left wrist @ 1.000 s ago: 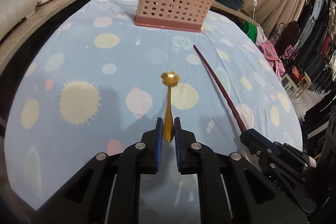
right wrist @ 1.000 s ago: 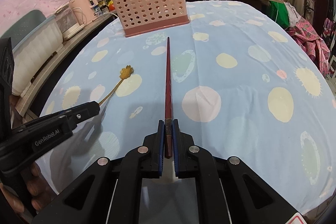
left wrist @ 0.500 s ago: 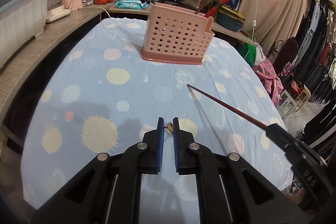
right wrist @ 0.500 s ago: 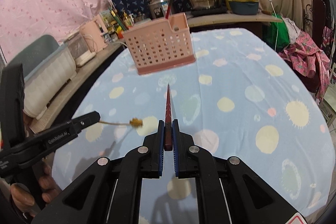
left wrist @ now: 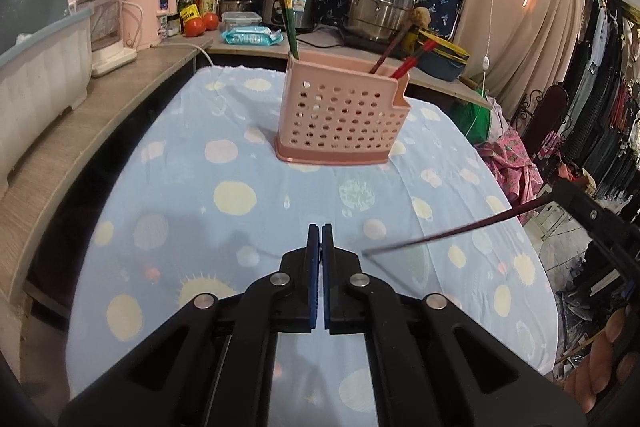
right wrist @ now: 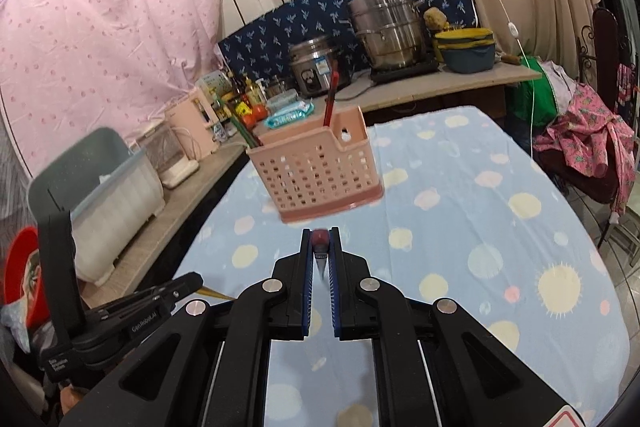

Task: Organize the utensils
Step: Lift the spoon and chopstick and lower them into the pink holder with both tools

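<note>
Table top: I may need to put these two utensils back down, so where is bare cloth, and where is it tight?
The spotted tablecloth lies bare in front of the pink caddy and to both its sides. Crowded: the caddy itself, already holding chopsticks, and the counter behind with pots and bottles.

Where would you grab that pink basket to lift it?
Pinch the pink basket by the middle of its near top rim, coming straight down from above. It stands upright and open-topped, the wall is thin, and the green chopsticks and red chopsticks stand at its ends, so the middle is free.
</note>
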Demonstrator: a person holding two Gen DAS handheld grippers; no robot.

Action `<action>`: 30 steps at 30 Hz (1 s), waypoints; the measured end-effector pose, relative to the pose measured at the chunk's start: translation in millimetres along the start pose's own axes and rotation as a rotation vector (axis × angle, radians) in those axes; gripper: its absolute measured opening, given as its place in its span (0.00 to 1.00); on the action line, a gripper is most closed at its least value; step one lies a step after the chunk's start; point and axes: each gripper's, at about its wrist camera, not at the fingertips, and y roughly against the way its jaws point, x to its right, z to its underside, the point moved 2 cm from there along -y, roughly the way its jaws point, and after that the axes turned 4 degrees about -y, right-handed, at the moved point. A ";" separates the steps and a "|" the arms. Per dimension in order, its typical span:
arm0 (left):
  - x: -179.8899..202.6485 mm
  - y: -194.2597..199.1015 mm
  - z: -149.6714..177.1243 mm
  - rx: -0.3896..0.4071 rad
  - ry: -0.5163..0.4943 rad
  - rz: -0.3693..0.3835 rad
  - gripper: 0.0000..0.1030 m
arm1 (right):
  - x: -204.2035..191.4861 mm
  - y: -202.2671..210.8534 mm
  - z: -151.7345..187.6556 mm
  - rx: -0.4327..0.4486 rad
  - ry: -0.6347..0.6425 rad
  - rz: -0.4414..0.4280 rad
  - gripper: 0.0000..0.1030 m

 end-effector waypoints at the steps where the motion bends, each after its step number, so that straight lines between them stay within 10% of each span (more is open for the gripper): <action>1: -0.6 0.6 -5.2 0.006 -0.005 -0.004 0.01 | -0.4 -0.5 -5.5 0.008 0.001 -0.002 0.07; 30: -2.4 -50.4 -200.6 0.181 -0.098 -0.083 0.01 | -33.3 -88.6 -209.4 0.317 -0.032 -0.079 0.07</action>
